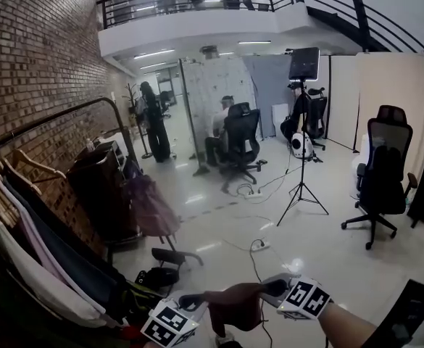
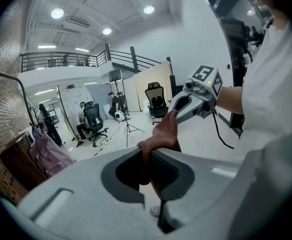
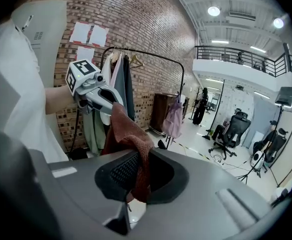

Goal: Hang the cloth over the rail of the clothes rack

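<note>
While I'm hovering near the clothes rack [image 1: 59,114], my left gripper [image 1: 194,301] and right gripper [image 1: 272,289] are each pinching one end of the reddish cloth [image 1: 235,307] tight.

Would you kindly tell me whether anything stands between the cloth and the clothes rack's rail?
Nothing visible blocks the open space between the cloth and the rail. Hangers and garments fill the rail's near end; its far stretch looks bare.

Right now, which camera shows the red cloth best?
The right gripper view: the cloth looks big and clear. The left gripper view shows a narrower strip; the head view only a small bunch at the bottom.
</note>
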Demonstrator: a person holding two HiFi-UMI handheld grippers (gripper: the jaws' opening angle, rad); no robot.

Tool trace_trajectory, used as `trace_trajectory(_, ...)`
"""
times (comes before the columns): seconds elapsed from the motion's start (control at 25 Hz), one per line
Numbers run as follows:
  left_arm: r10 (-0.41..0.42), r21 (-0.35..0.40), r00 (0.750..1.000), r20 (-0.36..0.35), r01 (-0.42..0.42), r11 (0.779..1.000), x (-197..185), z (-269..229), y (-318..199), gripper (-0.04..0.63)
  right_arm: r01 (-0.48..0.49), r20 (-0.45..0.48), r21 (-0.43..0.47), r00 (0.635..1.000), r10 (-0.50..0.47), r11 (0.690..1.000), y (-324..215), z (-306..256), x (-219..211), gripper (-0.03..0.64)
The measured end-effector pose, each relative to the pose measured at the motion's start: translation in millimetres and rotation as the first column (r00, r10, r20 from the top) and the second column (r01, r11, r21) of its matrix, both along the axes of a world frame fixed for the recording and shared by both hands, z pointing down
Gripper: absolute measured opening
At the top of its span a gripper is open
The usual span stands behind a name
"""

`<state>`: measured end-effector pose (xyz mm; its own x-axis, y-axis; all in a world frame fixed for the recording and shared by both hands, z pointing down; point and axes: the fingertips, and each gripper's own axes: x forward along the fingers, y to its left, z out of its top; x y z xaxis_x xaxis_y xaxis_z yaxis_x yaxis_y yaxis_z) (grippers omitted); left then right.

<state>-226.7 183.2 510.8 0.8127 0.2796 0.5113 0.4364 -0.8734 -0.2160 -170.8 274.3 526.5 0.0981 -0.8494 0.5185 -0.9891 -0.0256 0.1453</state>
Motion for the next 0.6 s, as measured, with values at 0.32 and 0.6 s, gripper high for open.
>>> trace_trajectory(0.32,0.004,-0.042,1.0,-0.026,-0.005,0.999,112.6,19.5,-96.8,0.009,-0.002,-0.009,-0.015,1.0,0.002,1.0,-100.8,15.2,111.4,0.012)
trace_trajectory(0.6,-0.087,-0.059,0.996,-0.003,0.087,0.994,216.7,20.3,-251.3,0.009,0.071,0.01,-0.034,0.997,-0.07,0.997,-260.5,14.7,223.3,0.012)
